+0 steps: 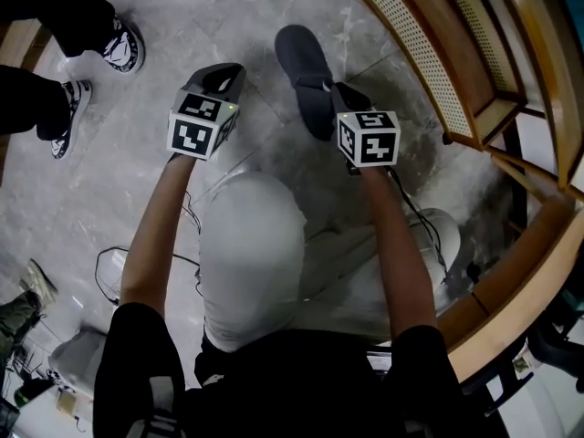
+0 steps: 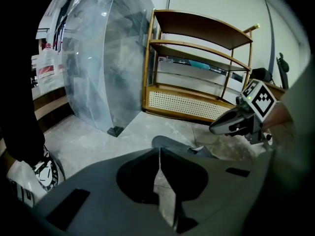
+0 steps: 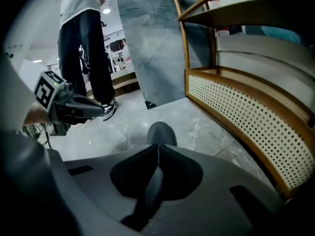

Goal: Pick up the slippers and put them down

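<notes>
A dark grey slipper [image 1: 301, 57] hangs above the marble floor, just ahead of the person's knees. My right gripper [image 1: 336, 94] is shut on its rim. In the right gripper view the jaws meet at the tips [image 3: 157, 147]; a dark strip of the slipper runs between them and its toe [image 3: 161, 132] sticks out beyond. My left gripper [image 1: 224, 73] hovers to the slipper's left, shut, with nothing seen in it. In the left gripper view its tips [image 2: 159, 150] touch, and past them lie the slipper [image 2: 170, 142] and the right gripper [image 2: 221, 127]. I see only this one slipper.
A wooden shelf unit with a cane panel [image 1: 438, 53] curves along the right, close to the right gripper. A bystander's patterned sneakers [image 1: 123, 48] stand at the upper left. A tall marbled panel [image 2: 103, 58] rises ahead. Cables [image 1: 109, 263] lie on the floor at the left.
</notes>
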A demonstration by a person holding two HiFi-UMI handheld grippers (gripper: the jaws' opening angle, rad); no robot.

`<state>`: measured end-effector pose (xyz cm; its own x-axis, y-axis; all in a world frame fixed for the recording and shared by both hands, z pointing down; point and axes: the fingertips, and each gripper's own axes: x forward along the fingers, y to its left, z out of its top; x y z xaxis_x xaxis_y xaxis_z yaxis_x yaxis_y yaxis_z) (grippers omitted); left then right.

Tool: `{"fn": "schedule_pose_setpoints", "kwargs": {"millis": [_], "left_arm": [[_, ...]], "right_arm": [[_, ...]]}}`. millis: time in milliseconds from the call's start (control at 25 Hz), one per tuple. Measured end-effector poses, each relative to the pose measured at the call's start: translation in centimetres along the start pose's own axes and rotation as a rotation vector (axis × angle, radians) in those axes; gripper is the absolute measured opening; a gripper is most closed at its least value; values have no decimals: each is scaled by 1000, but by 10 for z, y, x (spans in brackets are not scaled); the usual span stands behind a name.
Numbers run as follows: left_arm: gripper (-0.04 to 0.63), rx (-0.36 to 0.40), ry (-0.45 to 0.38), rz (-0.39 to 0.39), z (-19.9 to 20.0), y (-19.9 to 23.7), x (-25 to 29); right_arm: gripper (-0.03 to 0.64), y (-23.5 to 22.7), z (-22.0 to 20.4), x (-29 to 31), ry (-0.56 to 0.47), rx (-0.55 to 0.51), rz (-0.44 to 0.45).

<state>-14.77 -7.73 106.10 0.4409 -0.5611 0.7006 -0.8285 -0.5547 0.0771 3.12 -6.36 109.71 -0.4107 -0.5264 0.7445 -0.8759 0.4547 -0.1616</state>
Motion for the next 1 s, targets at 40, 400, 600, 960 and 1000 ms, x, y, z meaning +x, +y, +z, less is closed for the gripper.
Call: {"fn": "schedule_pose_setpoints", "kwargs": {"millis": [40,400,600,960,1000], "left_arm": [[12,1,-3,-2,4,-1,-1],[12,5,-28,-24,41,-9,-12],[12,0,-20,-13,62,-5,-32],[12,39,-11,-12,119,-16,-88],[12,42,-17,-9,128,-16,-96]], "right_arm": [[6,1,4,-2,-3,-2,2],[0,3,46,-24,-49,-7,28],[0,10,76,-44,-75,-21,42],[0,28,145,-108,-141,-28,66],[0,30,153,-116,-144,-24,69]]}}
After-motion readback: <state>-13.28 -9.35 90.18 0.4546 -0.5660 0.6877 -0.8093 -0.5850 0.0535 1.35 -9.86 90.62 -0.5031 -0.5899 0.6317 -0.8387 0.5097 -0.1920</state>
